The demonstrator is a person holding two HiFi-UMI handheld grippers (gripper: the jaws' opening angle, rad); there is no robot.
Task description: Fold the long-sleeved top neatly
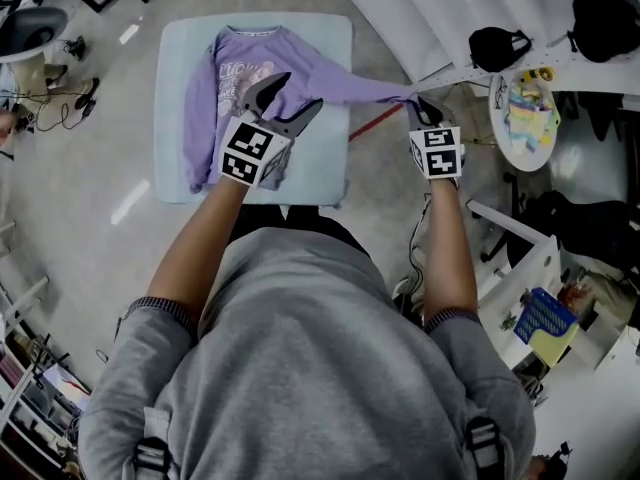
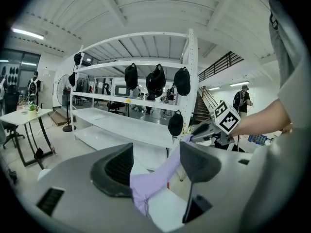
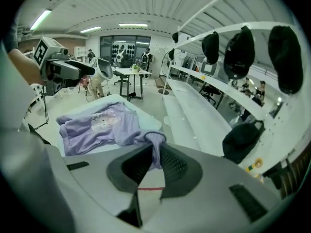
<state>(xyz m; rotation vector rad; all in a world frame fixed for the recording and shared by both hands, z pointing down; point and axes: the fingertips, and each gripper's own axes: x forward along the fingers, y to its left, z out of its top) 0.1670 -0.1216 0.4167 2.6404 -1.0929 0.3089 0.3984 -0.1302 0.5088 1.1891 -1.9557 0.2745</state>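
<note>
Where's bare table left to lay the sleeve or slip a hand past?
Free: the table strip left of the top, and the near-right corner beside its hem. Crowded: the middle, with the open left gripper over the top, and the far right, where the sleeve stretches off the table to the right gripper shut on it.

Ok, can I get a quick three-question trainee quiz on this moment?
1. True or false: the right gripper is shut on the lavender top's sleeve cuff.
2. The left gripper's jaws are: A) apart, with sleeve fabric between them; B) closed on a black cap; C) out of view.
3. Fill in: the top's body lies on a light blue ____.
Key: 1 true; 2 A; 3 table.
</note>
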